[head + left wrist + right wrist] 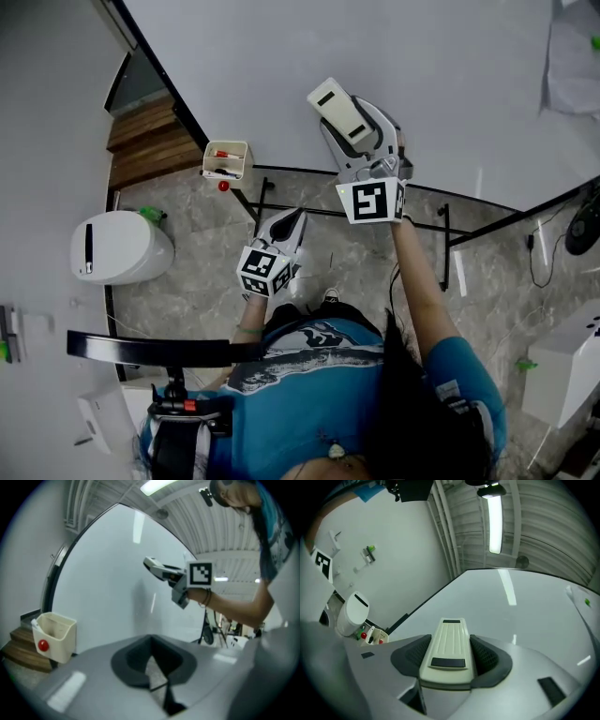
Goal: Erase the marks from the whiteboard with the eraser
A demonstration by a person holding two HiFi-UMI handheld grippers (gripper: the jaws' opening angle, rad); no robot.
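— Where is the eraser point(336, 105) found?

— It is held in the right claw point(361, 131). It is pinched on both long sides by the dark pads point(488, 657). It is lifted up in front of the whiteboard point(394, 47), and its far end is pointed at the white face. Whether the board is touched cannot be told.

— And how is the left claw point(296, 217) held?

— It is held lower, close to the person's body and under the board's bottom edge. Its jaws are pressed together at the tips, and nothing is held between them.

— What else is seen?

— A small cream box point(227, 161) is hung at the board's lower edge, off to the left of the right claw. A red dot point(43, 645) is seen on its front. A white bin point(117, 246) is seen on the stone floor point(206, 281), further left.
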